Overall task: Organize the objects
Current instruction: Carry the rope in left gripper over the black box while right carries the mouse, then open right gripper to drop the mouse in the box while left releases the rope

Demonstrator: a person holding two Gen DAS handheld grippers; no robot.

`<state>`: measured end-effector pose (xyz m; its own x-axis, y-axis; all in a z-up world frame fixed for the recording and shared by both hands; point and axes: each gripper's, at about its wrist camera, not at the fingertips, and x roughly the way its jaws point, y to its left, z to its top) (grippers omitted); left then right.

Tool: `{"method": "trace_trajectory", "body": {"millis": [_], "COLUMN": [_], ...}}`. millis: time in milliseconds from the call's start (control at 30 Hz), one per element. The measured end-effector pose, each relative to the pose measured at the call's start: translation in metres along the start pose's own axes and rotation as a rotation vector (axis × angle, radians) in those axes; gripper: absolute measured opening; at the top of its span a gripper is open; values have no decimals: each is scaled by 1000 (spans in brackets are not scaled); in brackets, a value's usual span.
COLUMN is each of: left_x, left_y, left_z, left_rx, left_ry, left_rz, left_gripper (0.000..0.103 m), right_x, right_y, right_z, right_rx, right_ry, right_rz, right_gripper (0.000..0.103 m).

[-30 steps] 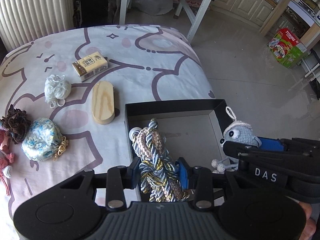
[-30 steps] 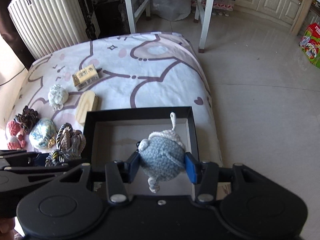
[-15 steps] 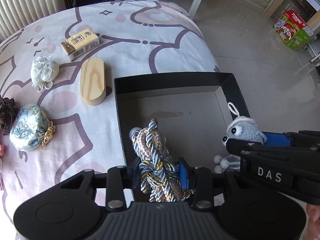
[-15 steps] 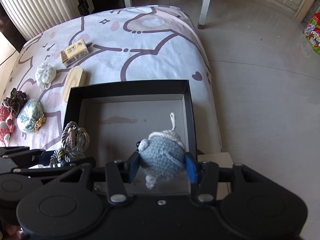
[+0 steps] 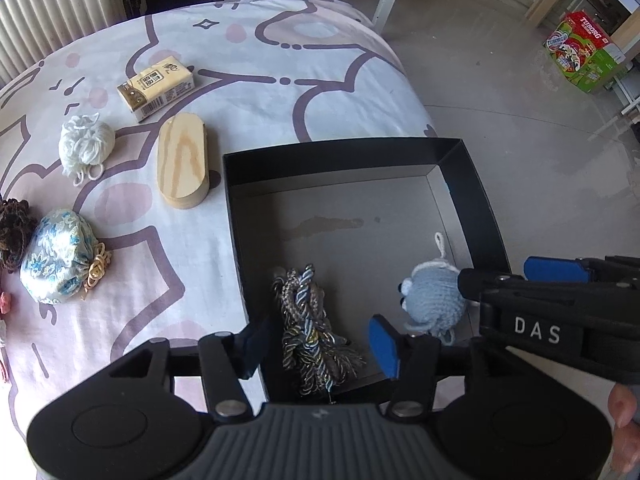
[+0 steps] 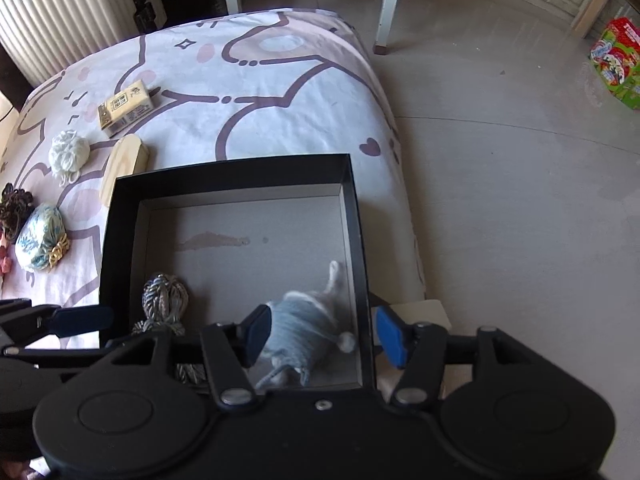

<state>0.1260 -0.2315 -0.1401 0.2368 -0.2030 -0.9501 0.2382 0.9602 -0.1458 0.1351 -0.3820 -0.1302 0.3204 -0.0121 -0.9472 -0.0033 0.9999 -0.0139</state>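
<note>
A black box (image 5: 468, 184) stands on the patterned tabletop; it also shows in the right wrist view (image 6: 240, 172). A braided cord bundle (image 5: 308, 320) lies in its near left corner, also in the right wrist view (image 6: 164, 300). A blue crocheted toy (image 5: 434, 296) lies in the near right corner, blurred in the right wrist view (image 6: 302, 330). My left gripper (image 5: 316, 344) is open above the cord bundle. My right gripper (image 6: 324, 332) is open above the toy.
Left of the box lie a wooden oval block (image 5: 182, 160), a tissue pack (image 5: 158, 86), a white yarn ball (image 5: 84, 146), a floral pouch (image 5: 60, 256) and a dark brown knot (image 5: 12, 228). The table edge drops to the floor at right. A green carton (image 5: 582, 54) stands on the floor.
Both grippers have opened. The cord bundle and the crocheted toy have dropped from the jaws into the box, and both grippers have pulled back a little.
</note>
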Motion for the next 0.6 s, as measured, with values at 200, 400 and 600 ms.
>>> {"method": "trace_trajectory", "body": {"millis": [200,400,600], "left_x": [-1,-8,-19], "left_y": [0,0,3], "left_z": [-1,-3,-4], "left_rx": [5,6,-4], "left_ry": [3,2,-19], "left_rz": [-4,-15,-18], "left_gripper": [56,56,56], "right_x": [-3,-6,-14], "right_y": [2,5,4], "right_z": [-1,-1,-2], "right_rx": [-3,-4,8], "right_ry": [-3,-14,-32], "right_rz": [10,8,3], "right_gripper": [60,61,67]}}
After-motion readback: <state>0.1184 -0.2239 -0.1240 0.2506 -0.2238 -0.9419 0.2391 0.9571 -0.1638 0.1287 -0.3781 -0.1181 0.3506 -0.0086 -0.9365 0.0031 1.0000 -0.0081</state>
